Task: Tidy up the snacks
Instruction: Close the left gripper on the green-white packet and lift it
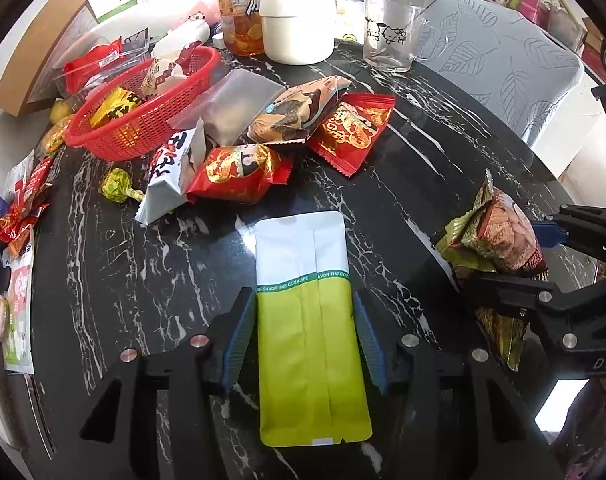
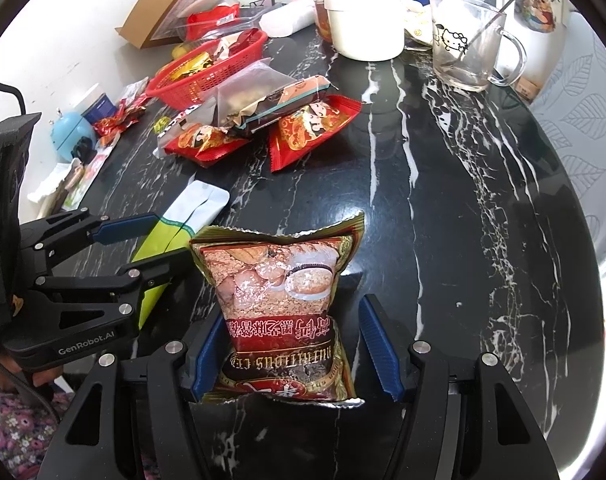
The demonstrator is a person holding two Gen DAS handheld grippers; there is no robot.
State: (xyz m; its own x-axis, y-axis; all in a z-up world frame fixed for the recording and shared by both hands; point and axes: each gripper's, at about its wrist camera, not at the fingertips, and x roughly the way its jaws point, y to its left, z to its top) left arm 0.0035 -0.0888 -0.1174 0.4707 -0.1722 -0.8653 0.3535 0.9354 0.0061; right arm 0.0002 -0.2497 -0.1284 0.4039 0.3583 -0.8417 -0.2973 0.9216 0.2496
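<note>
Marble table (image 1: 403, 184) underlies left hand-held gripper (image 1: 301, 300) pinching green packet (image 1: 303, 248), right hand-held gripper (image 2: 293, 314) pinching cereal bag (image 2: 279, 272).

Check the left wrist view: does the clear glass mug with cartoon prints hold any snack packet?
No: the clear glass mug at the far edge of the black marble table holds only a thin stirrer, no packet.
</note>
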